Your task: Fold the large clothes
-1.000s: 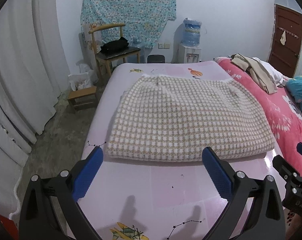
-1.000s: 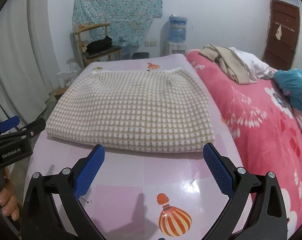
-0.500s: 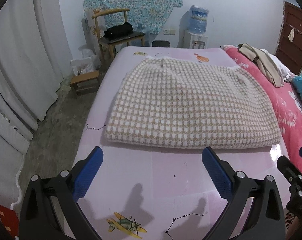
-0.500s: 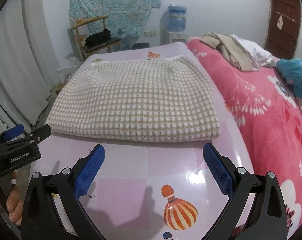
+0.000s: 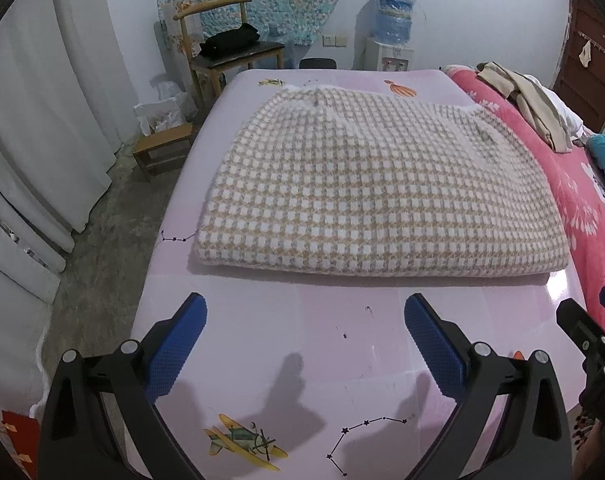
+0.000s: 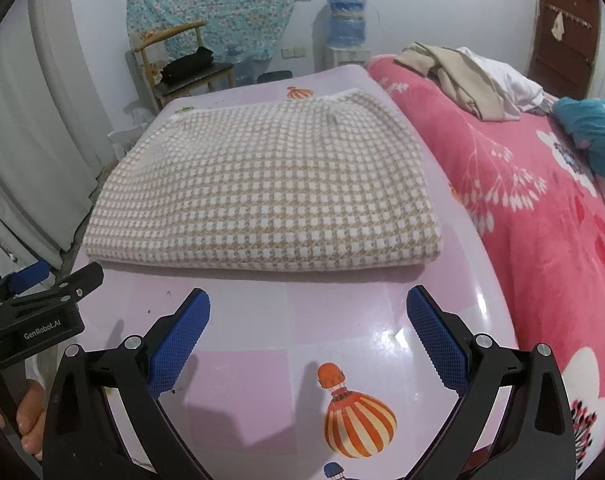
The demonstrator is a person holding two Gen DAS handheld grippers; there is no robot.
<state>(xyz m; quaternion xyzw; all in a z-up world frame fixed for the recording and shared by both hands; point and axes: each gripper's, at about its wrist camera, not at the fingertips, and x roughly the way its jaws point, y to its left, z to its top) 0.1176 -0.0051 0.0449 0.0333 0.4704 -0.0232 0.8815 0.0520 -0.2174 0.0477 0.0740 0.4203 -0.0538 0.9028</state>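
Note:
A beige and white checked garment point(image 5: 378, 184) lies folded flat on the pink table point(image 5: 294, 336); it also shows in the right wrist view point(image 6: 266, 196). My left gripper point(image 5: 304, 320) is open and empty, above the bare table in front of the garment's near folded edge. My right gripper point(image 6: 306, 316) is open and empty, also in front of that edge, to the right of the left one. Neither touches the cloth. The left gripper's body shows in the right wrist view point(image 6: 34, 308).
A pink flowered bed point(image 6: 542, 208) lies along the table's right side with beige and white clothes point(image 6: 466, 76) and a teal cloth point(image 6: 594, 132). A wooden chair point(image 5: 226, 48), a small stool point(image 5: 162, 148), a water dispenser point(image 5: 390, 36) and white curtains point(image 5: 34, 120) stand behind and left.
Both grippers have drawn back and risen a little from the folded garment, so more bare table shows in front of it. The garment has not moved.

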